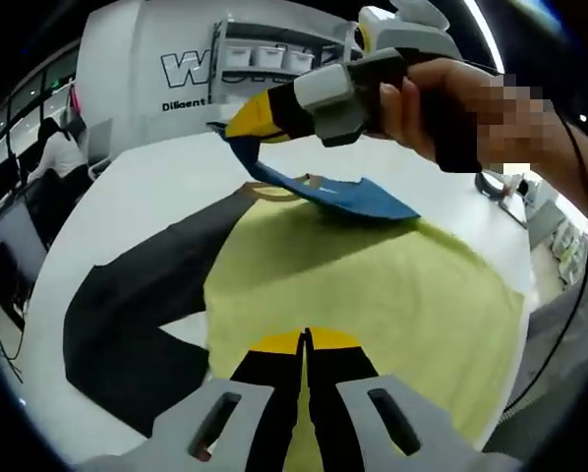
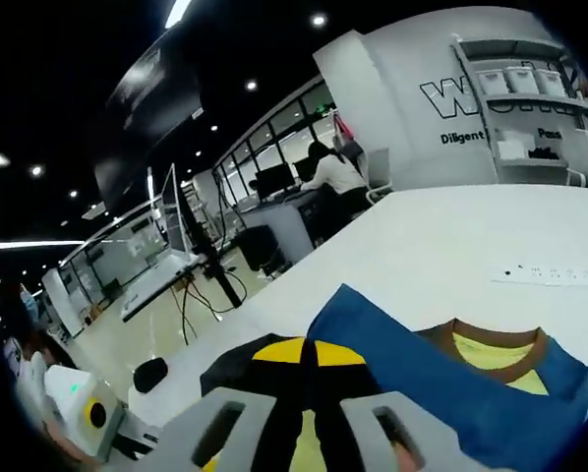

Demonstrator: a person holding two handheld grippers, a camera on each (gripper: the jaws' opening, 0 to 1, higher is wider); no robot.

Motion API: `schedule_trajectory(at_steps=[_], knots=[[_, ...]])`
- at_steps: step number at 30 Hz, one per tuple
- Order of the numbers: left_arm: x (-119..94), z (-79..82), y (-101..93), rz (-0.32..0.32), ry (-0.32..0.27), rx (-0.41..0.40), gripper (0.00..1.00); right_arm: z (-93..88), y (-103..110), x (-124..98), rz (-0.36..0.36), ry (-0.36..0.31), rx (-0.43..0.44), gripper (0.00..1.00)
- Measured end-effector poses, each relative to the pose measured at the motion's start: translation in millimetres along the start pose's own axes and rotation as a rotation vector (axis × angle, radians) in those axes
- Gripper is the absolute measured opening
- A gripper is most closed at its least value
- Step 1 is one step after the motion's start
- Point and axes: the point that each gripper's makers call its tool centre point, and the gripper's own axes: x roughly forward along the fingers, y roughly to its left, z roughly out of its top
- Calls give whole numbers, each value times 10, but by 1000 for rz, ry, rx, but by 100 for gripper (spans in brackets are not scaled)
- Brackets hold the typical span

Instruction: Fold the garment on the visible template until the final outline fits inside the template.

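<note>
On the white surface (image 1: 127, 187) the garment (image 1: 373, 285) lies mostly spread, black sleeve (image 1: 127, 305) out left, left gripper (image 1: 305, 344) clenched on its near hem, right gripper (image 1: 260, 118) lifting the blue far flap (image 1: 343, 192); folding looks barely begun.

The shirt (image 1: 373, 295) runs under the left gripper (image 1: 304, 344), its near hem hidden; wall lettering (image 2: 461, 98) is cut off.
</note>
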Motion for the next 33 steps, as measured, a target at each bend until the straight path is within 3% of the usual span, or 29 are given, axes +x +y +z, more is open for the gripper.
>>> schedule_trajectory(at_steps=[6, 14, 25, 30, 33], knots=[[-4, -42, 42, 17, 18, -12, 0, -291, 68, 128, 38, 118, -56, 0], [-9, -69, 56, 20, 29, -26, 0, -550, 12, 201, 26, 199, -33, 0], [-21, -96, 93, 30, 37, -43, 0, -748, 130, 333, 61, 252, -1, 0], [-21, -92, 106, 33, 34, -51, 0, -719, 186, 292, 96, 226, 19, 0], [-21, -85, 124, 39, 31, -66, 0, -650, 121, 212, 80, 197, -16, 17]])
